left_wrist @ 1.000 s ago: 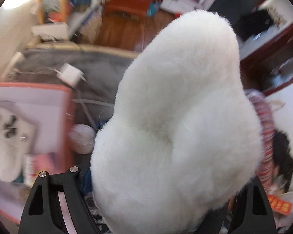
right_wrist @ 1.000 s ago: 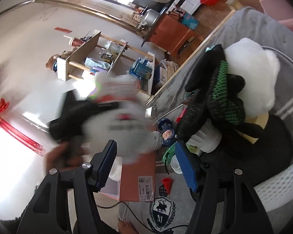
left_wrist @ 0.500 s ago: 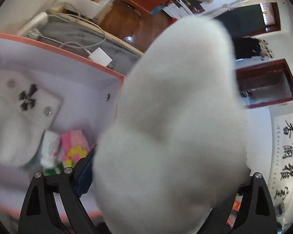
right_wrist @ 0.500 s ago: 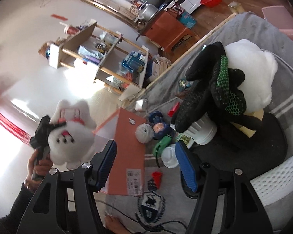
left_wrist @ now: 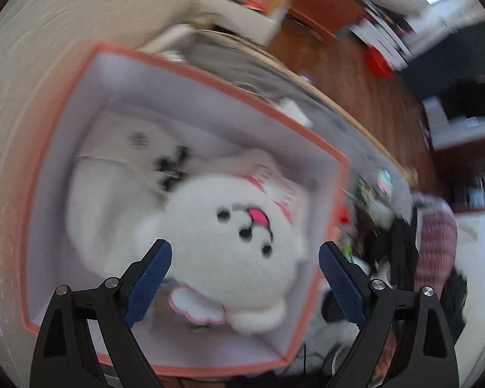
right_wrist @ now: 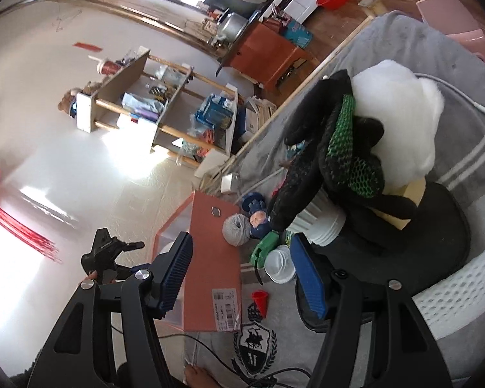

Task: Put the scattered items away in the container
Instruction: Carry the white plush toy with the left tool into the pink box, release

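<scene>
I have both claws spread wide, nothing gripped, with the white plush toy lying in the box.

Ahead of my left claw [left_wrist: 244,276] sits the orange box [left_wrist: 334,161], and the plush toy [left_wrist: 242,242] lies inside it face up, just beyond the spread blue pads and touching neither; a white knitted piece [left_wrist: 119,181] lies under and beyond it. My right claw [right_wrist: 242,270] hangs released above the grey blanket [right_wrist: 404,32], the box [right_wrist: 210,258] ahead to its left; beyond its right pad are black-and-green gloves [right_wrist: 336,161] over white stuffing [right_wrist: 404,123], then a grey yarn ball [right_wrist: 236,229], a white cup [right_wrist: 279,263] and a small red cone [right_wrist: 260,302].
</scene>
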The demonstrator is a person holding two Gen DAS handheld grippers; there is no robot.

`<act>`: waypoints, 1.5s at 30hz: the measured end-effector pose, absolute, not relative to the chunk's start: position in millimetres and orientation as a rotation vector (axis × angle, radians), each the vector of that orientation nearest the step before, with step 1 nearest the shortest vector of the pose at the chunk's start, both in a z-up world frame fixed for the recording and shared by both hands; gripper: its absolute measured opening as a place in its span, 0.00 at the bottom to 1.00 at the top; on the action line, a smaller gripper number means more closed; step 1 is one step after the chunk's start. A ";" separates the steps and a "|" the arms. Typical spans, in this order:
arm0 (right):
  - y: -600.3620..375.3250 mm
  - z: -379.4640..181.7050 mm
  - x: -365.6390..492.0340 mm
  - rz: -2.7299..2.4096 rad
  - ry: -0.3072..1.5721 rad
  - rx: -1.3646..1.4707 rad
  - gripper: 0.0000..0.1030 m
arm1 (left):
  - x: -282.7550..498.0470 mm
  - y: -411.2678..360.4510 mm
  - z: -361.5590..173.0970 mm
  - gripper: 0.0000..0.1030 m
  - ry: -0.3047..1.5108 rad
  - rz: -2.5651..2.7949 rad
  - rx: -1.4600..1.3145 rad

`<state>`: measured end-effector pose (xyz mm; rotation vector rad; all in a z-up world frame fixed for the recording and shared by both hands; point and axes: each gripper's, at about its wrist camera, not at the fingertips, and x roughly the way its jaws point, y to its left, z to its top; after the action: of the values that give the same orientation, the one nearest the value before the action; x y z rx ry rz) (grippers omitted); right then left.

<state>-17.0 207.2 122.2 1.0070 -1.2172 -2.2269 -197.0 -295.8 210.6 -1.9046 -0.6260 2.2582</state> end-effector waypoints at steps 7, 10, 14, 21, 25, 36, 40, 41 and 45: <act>231.6 114.6 -9.8 -2.189 -1.404 0.939 0.60 | -175.1 -115.7 214.9 0.90 -0.207 2.040 -1.766; 243.0 108.7 -7.1 -2.150 -1.494 0.909 0.60 | -159.9 -41.5 187.1 0.90 -0.089 1.924 -1.746; 253.1 103.9 -6.2 -2.111 -1.571 0.874 0.61 | -153.6 21.6 138.4 0.90 -0.145 1.896 -1.770; 256.9 97.7 -13.2 -2.081 -1.623 0.876 0.61 | -169.9 65.7 120.4 0.89 -0.268 1.959 -1.675; 263.3 92.7 -15.1 -2.065 -1.663 0.875 0.62 | -175.7 66.8 112.6 0.48 -0.168 1.984 -1.738; 271.8 91.6 -10.0 -2.108 -1.716 0.870 0.62 | -140.2 -23.5 197.8 0.48 -0.114 2.049 -1.710; 270.3 90.5 -9.6 -2.093 -1.728 0.875 0.62 | -131.2 -90.2 249.6 0.48 -0.183 2.163 -1.646; 270.3 90.3 -9.3 -2.094 -1.725 0.876 0.62 | -131.5 -106.5 259.9 0.48 -0.200 2.202 -1.629; 267.6 89.0 -9.0 -2.100 -1.703 0.901 0.62 | -134.1 -191.2 301.1 0.48 -0.296 2.418 -1.551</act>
<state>-9.0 267.6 89.0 0.9007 -1.7029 -2.1005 -134.1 -191.2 301.1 -1.5509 -0.2960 2.4176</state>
